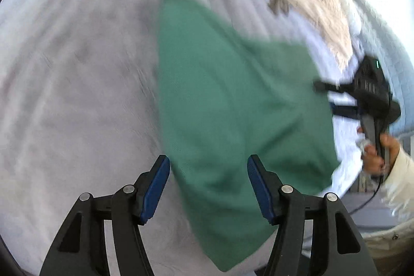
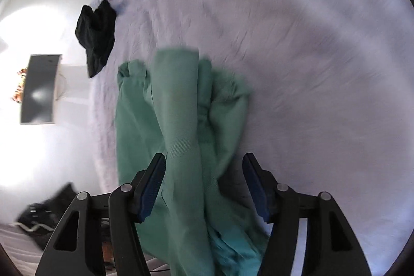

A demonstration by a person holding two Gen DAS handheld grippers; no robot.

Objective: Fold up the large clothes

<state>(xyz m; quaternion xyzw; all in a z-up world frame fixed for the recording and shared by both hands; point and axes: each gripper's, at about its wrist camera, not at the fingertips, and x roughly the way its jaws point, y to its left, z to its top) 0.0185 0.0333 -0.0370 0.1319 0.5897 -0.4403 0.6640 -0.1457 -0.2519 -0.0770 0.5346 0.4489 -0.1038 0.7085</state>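
Note:
A green garment (image 1: 233, 100) lies on a white bed sheet (image 1: 77, 69). In the left wrist view my left gripper (image 1: 208, 188) is open above the garment's near end, with cloth lying between the blue pads but not pinched. My right gripper (image 1: 323, 95) shows at the garment's right edge, held by a hand; its jaws are blurred there. In the right wrist view the right gripper (image 2: 204, 185) is open over the bunched, folded green garment (image 2: 181, 120), with cloth between the spread fingers. Both views are blurred by motion.
A cream fluffy garment (image 1: 318, 7) lies at the far right of the bed. A black garment (image 2: 95, 32) lies at the bed's left edge. A dark screen (image 2: 38, 89) hangs on the wall beyond, and dark items (image 2: 49, 214) lie on the floor.

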